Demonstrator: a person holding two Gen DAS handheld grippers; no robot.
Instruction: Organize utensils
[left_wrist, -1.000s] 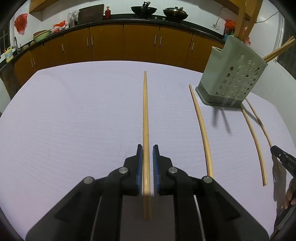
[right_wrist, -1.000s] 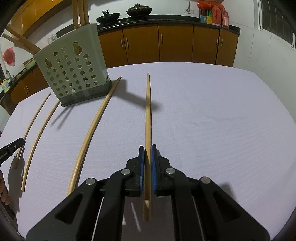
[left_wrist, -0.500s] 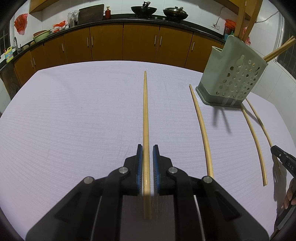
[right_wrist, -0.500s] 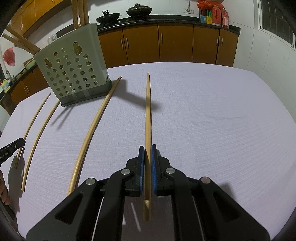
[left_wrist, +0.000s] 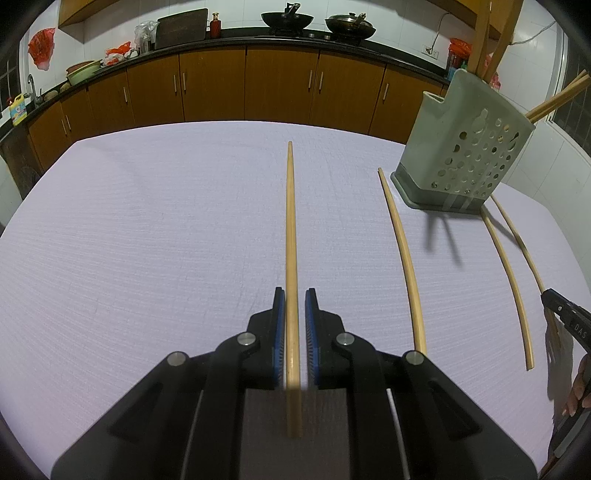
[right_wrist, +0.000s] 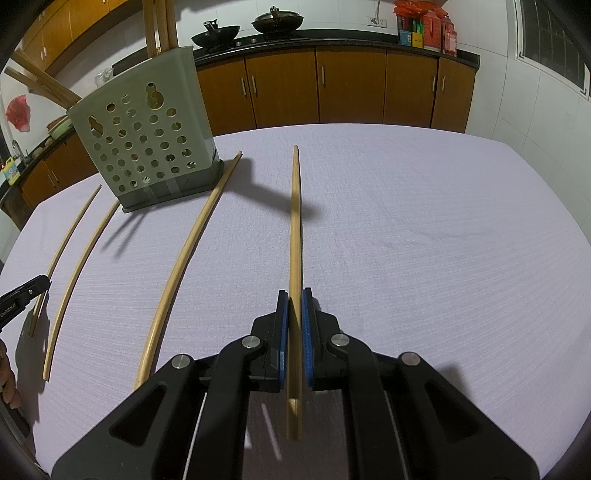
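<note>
Over the white table (left_wrist: 147, 240), both claws are working at once. The left claw (left_wrist: 294, 306) is sitting nearly closed around a chopstick (left_wrist: 291, 229); its blue pads are flanking the stick with a thin gap showing on the right side, so I cannot tell whether it is truly pinching. That stick is pointing straight ahead, away from the claw, its long axis running toward the cabinets (left_wrist: 277, 88).

The right claw (right_wrist: 294, 306) is squeezing a second chopstick (right_wrist: 295, 221) tight between its pads, tip aimed forward, the stick's shadow falling on the cloth.

Between the two, three loose sticks (left_wrist: 404, 254) are lying on the table, all running roughly the same way. The green holder (right_wrist: 147, 133) is standing upright at their far ends, with more sticks poking out of its top.
</note>
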